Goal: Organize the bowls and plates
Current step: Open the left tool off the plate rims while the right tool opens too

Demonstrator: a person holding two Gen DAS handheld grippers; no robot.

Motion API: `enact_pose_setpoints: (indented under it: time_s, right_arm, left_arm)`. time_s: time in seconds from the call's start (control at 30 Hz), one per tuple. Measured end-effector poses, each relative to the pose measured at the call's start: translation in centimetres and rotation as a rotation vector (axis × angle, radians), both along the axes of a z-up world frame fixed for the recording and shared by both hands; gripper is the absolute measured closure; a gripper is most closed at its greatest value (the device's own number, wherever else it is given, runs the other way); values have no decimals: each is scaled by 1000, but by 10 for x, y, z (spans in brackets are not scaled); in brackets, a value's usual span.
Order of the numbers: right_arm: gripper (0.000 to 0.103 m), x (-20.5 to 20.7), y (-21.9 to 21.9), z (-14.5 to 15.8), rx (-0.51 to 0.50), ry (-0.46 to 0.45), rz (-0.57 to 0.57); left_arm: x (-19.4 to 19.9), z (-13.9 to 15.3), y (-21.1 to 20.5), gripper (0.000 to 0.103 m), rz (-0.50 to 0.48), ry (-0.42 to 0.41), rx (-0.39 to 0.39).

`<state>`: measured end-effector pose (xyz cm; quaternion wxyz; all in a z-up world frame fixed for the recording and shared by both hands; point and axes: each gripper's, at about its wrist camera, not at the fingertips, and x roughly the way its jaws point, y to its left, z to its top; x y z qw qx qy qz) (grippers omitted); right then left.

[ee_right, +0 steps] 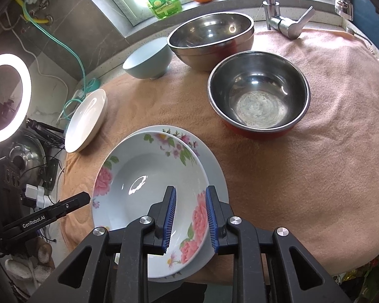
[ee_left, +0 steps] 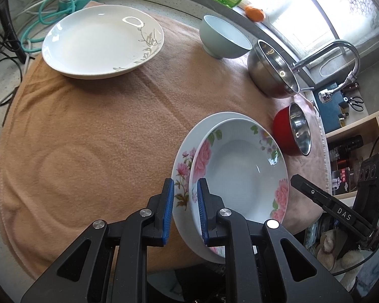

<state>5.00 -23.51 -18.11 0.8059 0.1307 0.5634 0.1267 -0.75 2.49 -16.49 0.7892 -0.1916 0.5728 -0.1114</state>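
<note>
My right gripper (ee_right: pixel 190 217) straddles the near rim of the floral bowl (ee_right: pixel 149 189), which sits on a floral plate (ee_right: pixel 214 174). Red bowl (ee_right: pixel 259 93) far right, steel bowl (ee_right: pixel 211 39) and blue bowl (ee_right: pixel 147 58) behind, white plate (ee_right: pixel 86 121) left.

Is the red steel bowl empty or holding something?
Empty: the red bowl stands upright on the towel, its bare scuffed steel bottom fully visible.
</note>
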Motion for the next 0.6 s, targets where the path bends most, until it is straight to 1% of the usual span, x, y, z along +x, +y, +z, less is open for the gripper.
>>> enact_pose_setpoints:
  time_s: [0.23, 0.5, 0.6]
  right_arm:
    - [81, 0, 19, 12, 2, -53, 31]
    - [81, -1, 50, 24, 27, -107, 86]
    - [81, -1, 64, 29, 55, -128, 104]
  left_arm:
    - [-4, 4, 18, 88, 40, -9, 0]
    - [-12, 9, 46, 88, 98, -18, 7]
    - [-15, 10, 59, 88, 123, -22, 11]
